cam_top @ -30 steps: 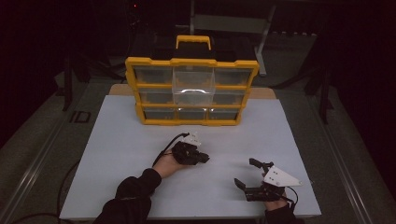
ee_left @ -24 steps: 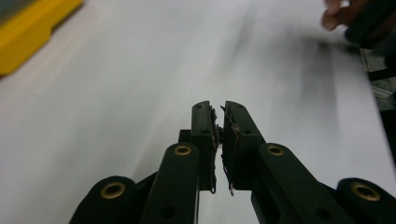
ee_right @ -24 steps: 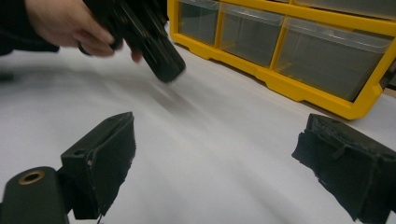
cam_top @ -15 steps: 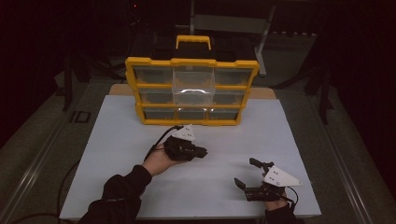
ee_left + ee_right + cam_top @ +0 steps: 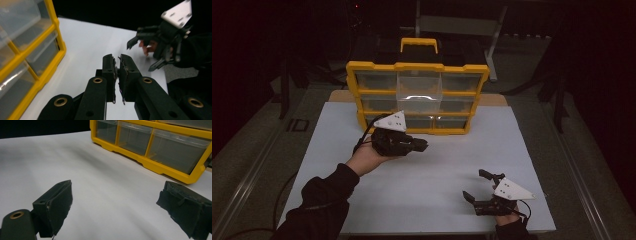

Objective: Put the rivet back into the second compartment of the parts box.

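The yellow drawer box (image 5: 417, 95) stands upright at the desk's (image 5: 432, 165) far edge, drawers facing the person for easy reach. The left gripper (image 5: 421, 145) hovers before its bottom drawers, jaws pressed together and empty. The right gripper (image 5: 474, 186) waits near the desk's front right corner, jaws wide, probably ready to help.

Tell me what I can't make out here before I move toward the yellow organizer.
- Drawer contents: high view, the organizer has cloudy drawer fronts with glare; too dim to tell.
- Organizer top and handle: cut off by the frame edge in the right gripper view.
- Left tongs tips: high view, too dark against the hand.
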Action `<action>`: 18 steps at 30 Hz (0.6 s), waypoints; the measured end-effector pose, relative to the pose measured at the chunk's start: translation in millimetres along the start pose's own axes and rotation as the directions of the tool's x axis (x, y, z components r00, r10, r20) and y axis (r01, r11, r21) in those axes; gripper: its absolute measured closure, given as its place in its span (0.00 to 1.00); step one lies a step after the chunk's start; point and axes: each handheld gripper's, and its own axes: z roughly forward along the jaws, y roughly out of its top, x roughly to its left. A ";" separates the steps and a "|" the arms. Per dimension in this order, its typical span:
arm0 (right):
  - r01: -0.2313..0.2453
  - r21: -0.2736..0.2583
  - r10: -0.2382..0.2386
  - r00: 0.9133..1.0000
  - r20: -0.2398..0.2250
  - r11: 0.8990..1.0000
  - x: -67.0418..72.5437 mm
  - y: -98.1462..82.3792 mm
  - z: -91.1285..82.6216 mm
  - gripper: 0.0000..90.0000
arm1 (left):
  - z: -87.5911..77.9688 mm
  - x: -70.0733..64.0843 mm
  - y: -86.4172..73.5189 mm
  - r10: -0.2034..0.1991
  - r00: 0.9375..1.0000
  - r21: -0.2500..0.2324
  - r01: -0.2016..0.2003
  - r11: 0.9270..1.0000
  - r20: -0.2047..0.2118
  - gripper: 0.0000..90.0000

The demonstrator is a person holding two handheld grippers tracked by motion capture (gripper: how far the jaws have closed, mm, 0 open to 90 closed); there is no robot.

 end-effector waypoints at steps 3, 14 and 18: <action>0.002 -0.001 -0.002 1.000 0.001 1.000 0.1 0.1 0.0 0.11 | -5.1 0.3 6.5 0.010 1.000 -0.012 -0.010 1.000 0.000 0.91; -0.001 0.001 0.001 1.000 0.000 1.000 0.3 -0.2 0.3 0.11 | -32.5 4.4 48.1 0.057 0.998 -0.031 -0.058 0.998 -0.021 0.91; -0.002 0.002 0.002 1.000 -0.001 1.000 0.3 -0.2 0.4 0.11 | -43.4 7.1 63.5 0.067 0.997 -0.050 -0.069 0.996 -0.039 0.91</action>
